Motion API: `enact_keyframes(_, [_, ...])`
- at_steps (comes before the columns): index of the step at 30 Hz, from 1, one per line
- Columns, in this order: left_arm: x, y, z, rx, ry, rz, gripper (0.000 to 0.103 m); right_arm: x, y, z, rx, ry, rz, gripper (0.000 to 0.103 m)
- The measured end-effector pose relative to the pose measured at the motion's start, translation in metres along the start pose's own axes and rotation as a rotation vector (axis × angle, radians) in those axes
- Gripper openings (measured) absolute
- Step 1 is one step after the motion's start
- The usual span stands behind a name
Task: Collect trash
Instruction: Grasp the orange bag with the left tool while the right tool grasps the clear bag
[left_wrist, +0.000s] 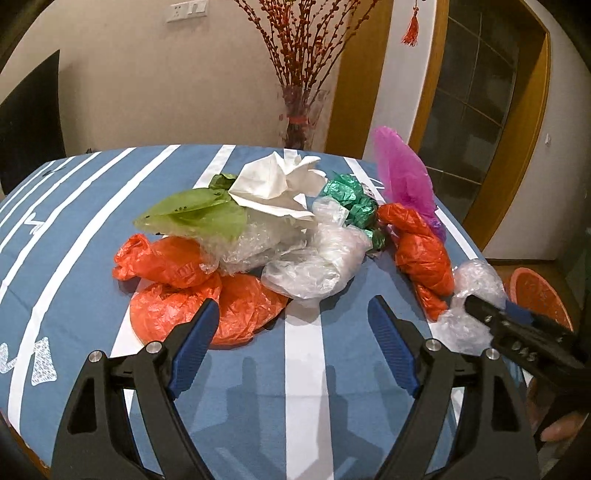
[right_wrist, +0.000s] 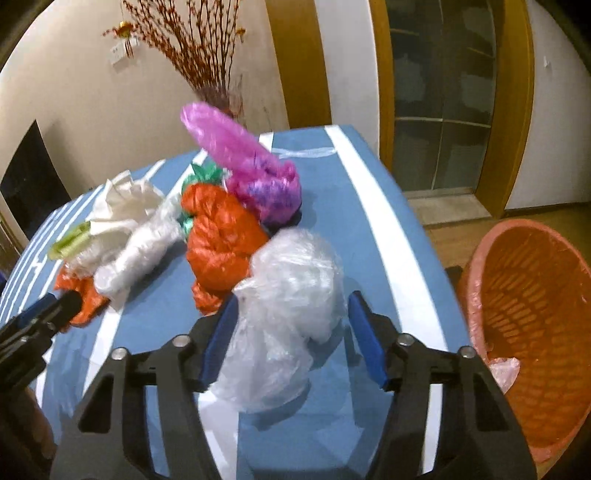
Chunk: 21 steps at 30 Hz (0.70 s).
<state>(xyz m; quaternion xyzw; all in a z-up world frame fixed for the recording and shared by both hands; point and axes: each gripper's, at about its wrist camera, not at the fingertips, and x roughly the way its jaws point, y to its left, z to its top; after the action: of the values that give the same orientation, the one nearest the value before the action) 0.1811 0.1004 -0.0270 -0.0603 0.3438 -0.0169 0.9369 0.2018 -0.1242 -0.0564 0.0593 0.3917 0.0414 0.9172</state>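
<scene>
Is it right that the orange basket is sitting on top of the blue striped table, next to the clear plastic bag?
Not quite. The orange basket is not on the blue striped table; it stands down on the floor beside the table's edge, as the right wrist view shows. The clear plastic bag does lie on the table, close to that edge.

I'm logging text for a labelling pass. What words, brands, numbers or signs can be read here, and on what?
None can be read.
Blue striped tablecloth: white printed marks near its left edge, cut off and warped, not readable.
Green crumpled plastic bag: small dark specks, too small to read.
White wall plate: no lettering visible.
</scene>
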Motion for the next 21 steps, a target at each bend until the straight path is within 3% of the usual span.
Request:
enact_keyframes(4, [0.000, -0.005, -0.003, 0.001, 0.008, -0.013, 0.081, -0.001, -0.005, -0.003, 0.006, 0.011, 0.012, 0.031])
enact_keyframes(7, [0.005, -0.015, -0.001, 0.013, 0.020, -0.034, 0.081, -0.009, -0.011, -0.004, 0.005, -0.008, 0.001, 0.026])
enact_keyframes(17, [0.026, -0.070, 0.011, 0.063, 0.049, -0.114, 0.081, -0.038, -0.057, -0.008, 0.071, -0.067, -0.058, 0.024])
enact_keyframes(21, [0.038, -0.093, 0.019, 0.086, 0.042, -0.113, 0.081, -0.046, -0.075, -0.012, 0.109, -0.076, -0.065, 0.024])
